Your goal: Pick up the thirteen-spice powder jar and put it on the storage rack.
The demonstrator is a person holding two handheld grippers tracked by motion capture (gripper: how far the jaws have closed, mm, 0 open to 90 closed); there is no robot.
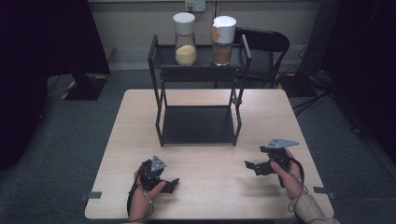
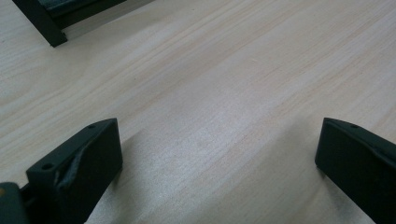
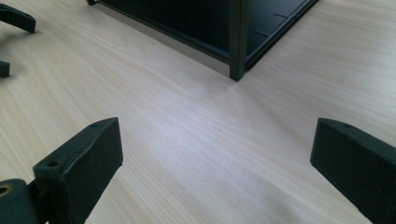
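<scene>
Pale wood-grain worktop (image 1: 210, 182); black two-tier rack (image 1: 198, 70). White-capped jar (image 1: 185, 39) holds yellow grains, white-lidded jar (image 1: 222, 41) brown. Both grippers black with grey plates; grey carpet floor (image 1: 60, 140).

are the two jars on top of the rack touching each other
Apart. The high view shows a gap of dark shelf between the yellow-filled jar and the brown-filled jar on the rack.

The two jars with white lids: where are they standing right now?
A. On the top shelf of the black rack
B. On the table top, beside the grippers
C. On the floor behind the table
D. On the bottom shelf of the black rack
A: the high view shows the jar of pale grains and the jar of brown grains side by side on the rack's top shelf.
</scene>
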